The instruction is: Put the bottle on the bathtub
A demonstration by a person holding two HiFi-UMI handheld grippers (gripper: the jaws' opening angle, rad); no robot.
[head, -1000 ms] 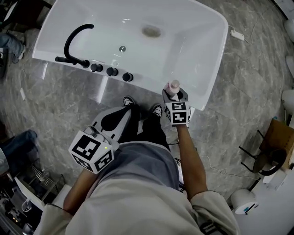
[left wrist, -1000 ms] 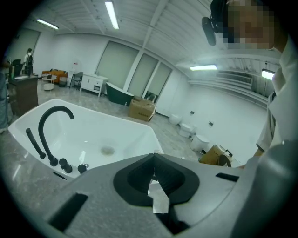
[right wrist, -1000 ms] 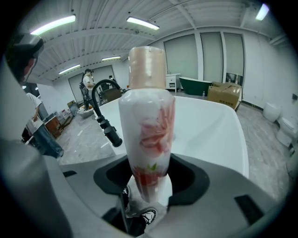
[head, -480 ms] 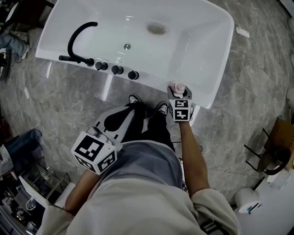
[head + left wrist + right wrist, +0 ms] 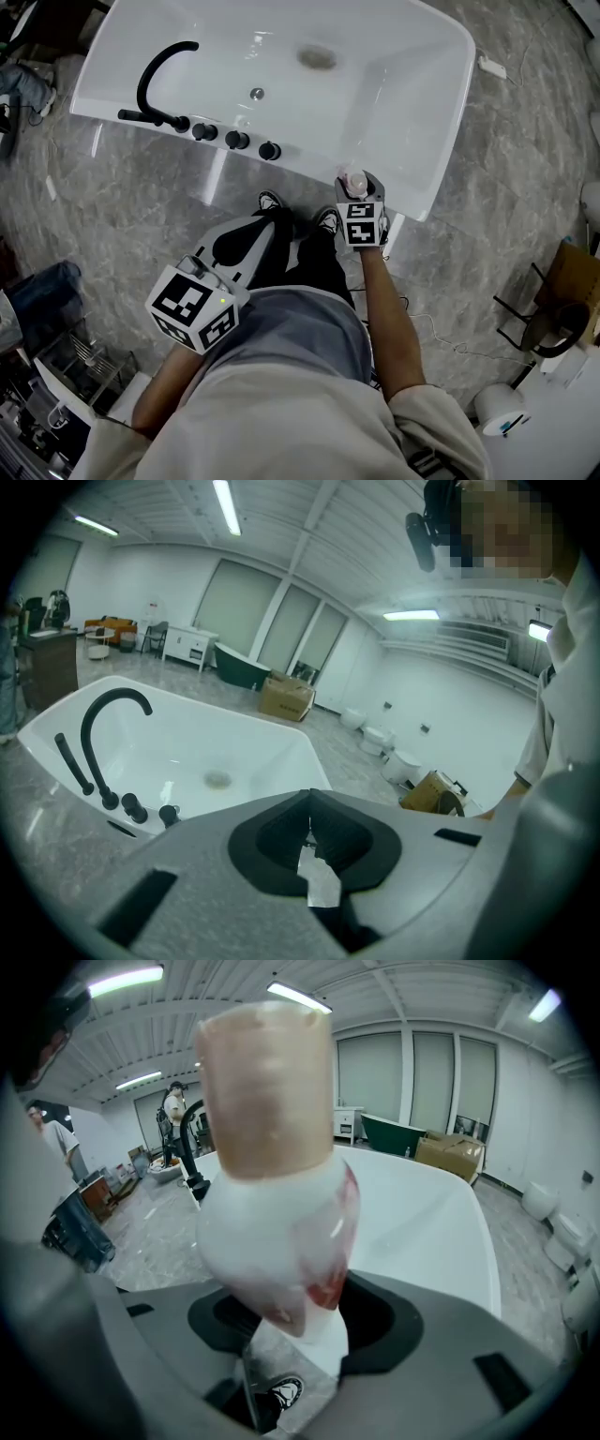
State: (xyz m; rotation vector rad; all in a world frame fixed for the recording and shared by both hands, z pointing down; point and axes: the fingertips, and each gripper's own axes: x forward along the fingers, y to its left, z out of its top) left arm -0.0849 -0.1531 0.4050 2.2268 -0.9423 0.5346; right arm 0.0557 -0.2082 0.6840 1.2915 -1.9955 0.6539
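A white bottle (image 5: 353, 180) with a pale pink cap is held upright in my right gripper (image 5: 359, 192), which is shut on its lower body. It hovers at the near rim of the white bathtub (image 5: 309, 169), close to the tub's right corner. In the right gripper view the bottle (image 5: 272, 1194) fills the middle, with the right gripper (image 5: 291, 1326) clamped on it and the tub (image 5: 422, 1232) behind. My left gripper (image 5: 262, 225) is low in front of the person's torso, shut with nothing in it. The left gripper view shows the left gripper (image 5: 309, 832) pointing toward the tub (image 5: 187, 752).
A black curved faucet (image 5: 155, 80) and three black knobs (image 5: 234, 141) sit on the tub's near-left rim. The person's shoes (image 5: 267, 202) stand on the grey marble floor by the tub. A chair and box (image 5: 553, 309) stand at right, a wire rack (image 5: 75, 366) at lower left.
The head view has shifted a little. The right gripper stays at the tub's near rim with the bottle, nudged slightly left. The left gripper has hardly moved.
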